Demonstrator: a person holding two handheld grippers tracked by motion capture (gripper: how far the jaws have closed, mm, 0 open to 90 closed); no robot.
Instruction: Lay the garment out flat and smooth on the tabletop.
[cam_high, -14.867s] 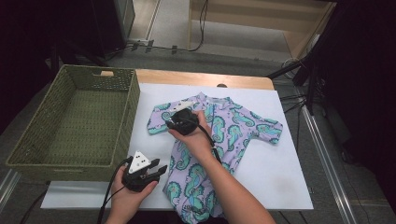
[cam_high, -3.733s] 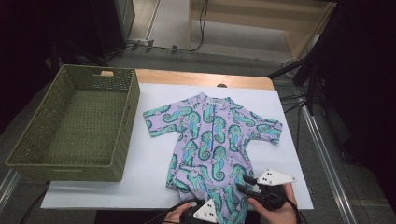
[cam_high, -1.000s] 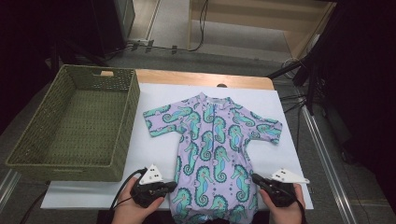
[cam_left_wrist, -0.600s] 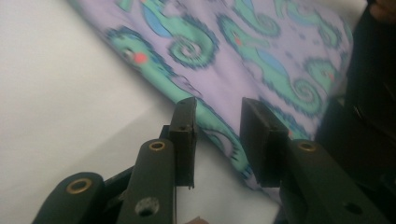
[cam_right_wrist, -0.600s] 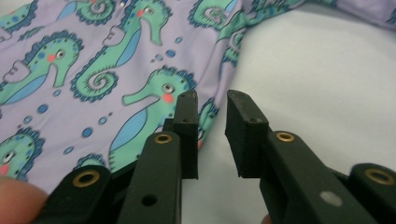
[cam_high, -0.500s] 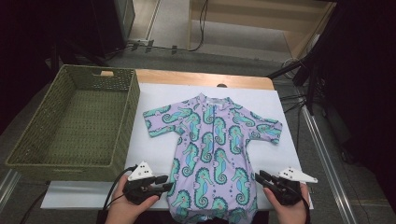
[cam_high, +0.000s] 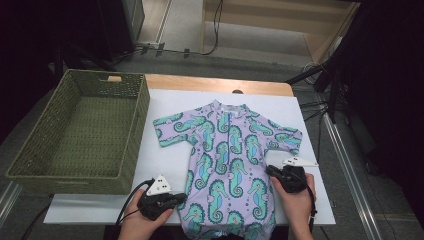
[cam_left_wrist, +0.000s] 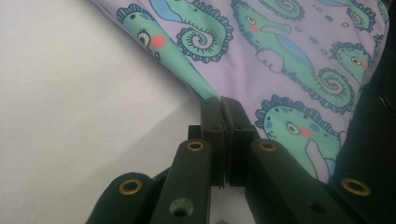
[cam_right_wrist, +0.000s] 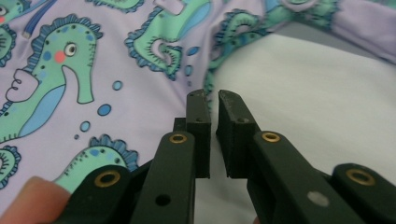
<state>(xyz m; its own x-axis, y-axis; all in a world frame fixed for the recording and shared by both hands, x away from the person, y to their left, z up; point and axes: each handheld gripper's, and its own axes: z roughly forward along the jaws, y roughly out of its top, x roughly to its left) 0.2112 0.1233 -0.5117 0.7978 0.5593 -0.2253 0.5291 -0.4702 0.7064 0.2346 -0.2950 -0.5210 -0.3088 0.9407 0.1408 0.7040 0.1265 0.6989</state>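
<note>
A white sheet (cam_high: 165, 165) covers the table, a wicker basket (cam_high: 75, 135) at left, the seahorse romper (cam_high: 230, 165) spread flat centre. The left gripper (cam_high: 176, 200) has just pinched shut on its left edge; the right gripper (cam_high: 272, 172), jaws just narrowing to a slit, sits at the right edge, apparently empty. Its own view shows that gap. Likely next: grip, then fold.

The baby suit (cam_high: 230, 165) is pale lilac, printed with teal-green seahorses with blue fins and pink cheeks. The woven basket (cam_high: 30, 160) is olive green, the table sheet (cam_high: 170, 160) white, both grippers black.
</note>
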